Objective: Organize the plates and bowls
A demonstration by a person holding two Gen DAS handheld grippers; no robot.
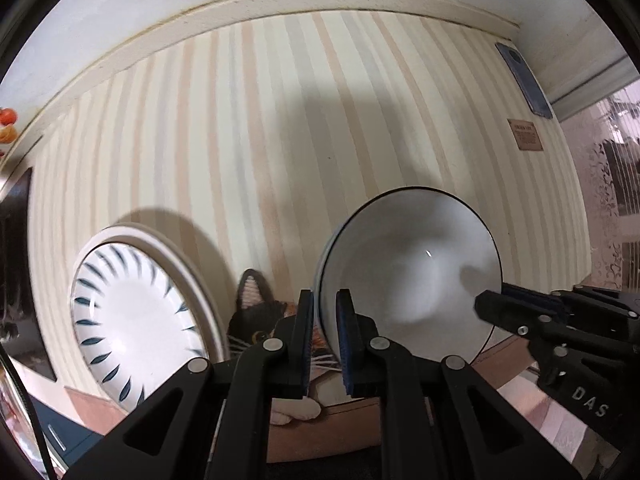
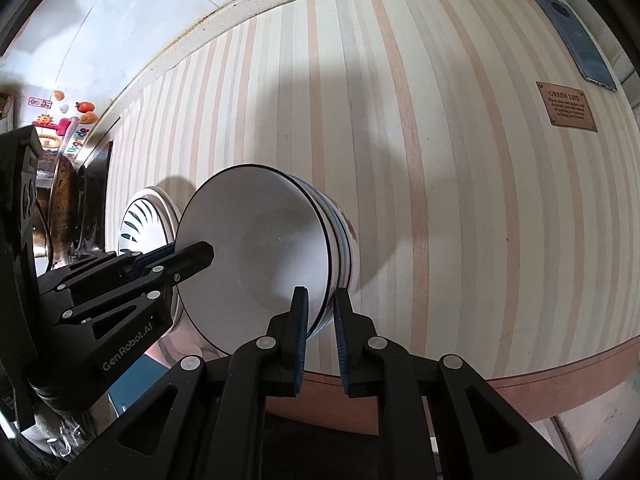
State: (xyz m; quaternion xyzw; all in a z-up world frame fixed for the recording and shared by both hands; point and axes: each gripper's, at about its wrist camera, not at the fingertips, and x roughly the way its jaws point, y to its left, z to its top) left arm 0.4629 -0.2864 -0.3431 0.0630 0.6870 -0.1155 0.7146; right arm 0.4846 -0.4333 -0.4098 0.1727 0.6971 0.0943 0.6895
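Left tool (image 1: 324, 336) and right tool (image 2: 320, 334) each clench the white bowl's (image 2: 256, 256) rim at frame centre; nothing visible inside it.

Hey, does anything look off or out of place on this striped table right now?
Mostly tidy. The white bowl is held by both tools, left tool and right tool, each clamped on its rim. One stray: a phone lies at the table's far corner, apart from the patterned plate.

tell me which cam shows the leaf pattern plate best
Left wrist view: the plate shows most of its face and blue leaf ring. In the right wrist view the plate is only a sliver behind the bowl and left claw.
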